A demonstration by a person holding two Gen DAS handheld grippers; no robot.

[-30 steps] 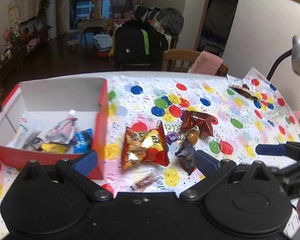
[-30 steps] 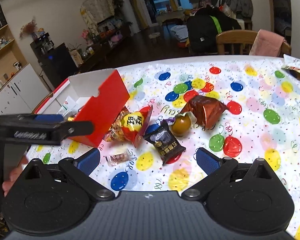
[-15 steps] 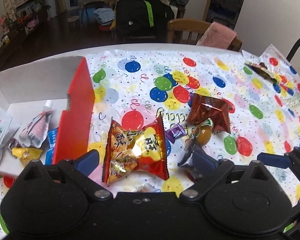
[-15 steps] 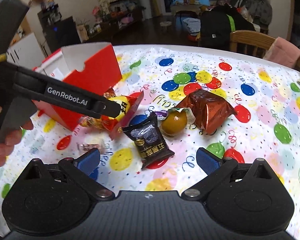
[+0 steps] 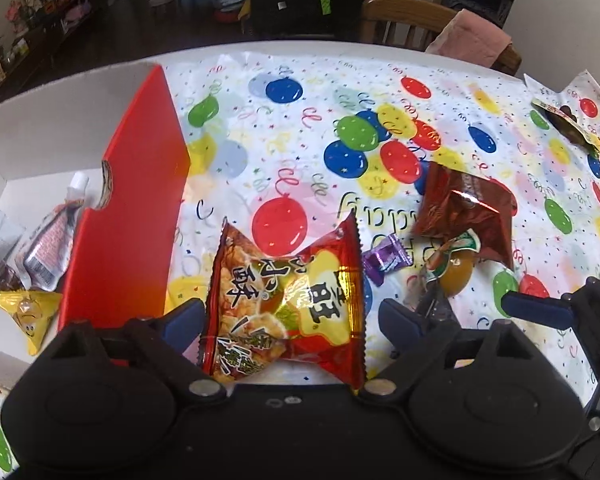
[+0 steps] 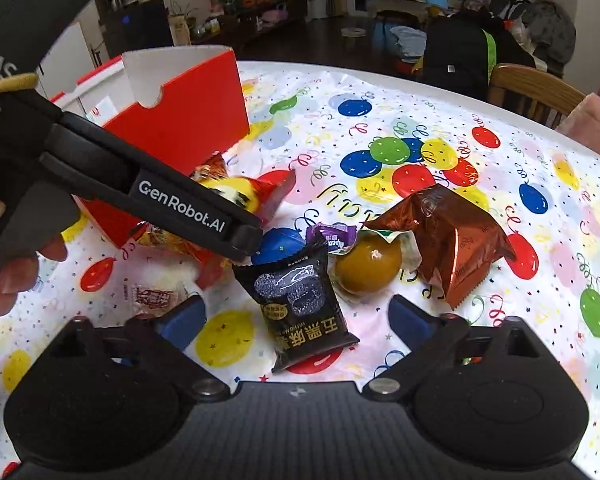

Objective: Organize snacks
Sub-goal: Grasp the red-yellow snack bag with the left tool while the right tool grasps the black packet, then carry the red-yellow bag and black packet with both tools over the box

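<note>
Left gripper (image 5: 290, 320): fingers apart, just been closing in, with the red and yellow snack bag (image 5: 284, 308) between them; pads not visibly pressing on it.
Right gripper (image 6: 296, 316): fingers apart, also just been closing, astride the black sesame packet (image 6: 300, 304), not touching it.
Loose snacks: a brown foil bag (image 6: 448, 236), a round golden sweet (image 6: 368, 266) and a purple candy (image 6: 332, 236) lie just beyond on the balloon tablecloth (image 6: 420, 120).
Red box (image 5: 132, 216): beside the snack bag, holding a pouch (image 5: 52, 244) and a yellow packet (image 5: 28, 312).
</note>
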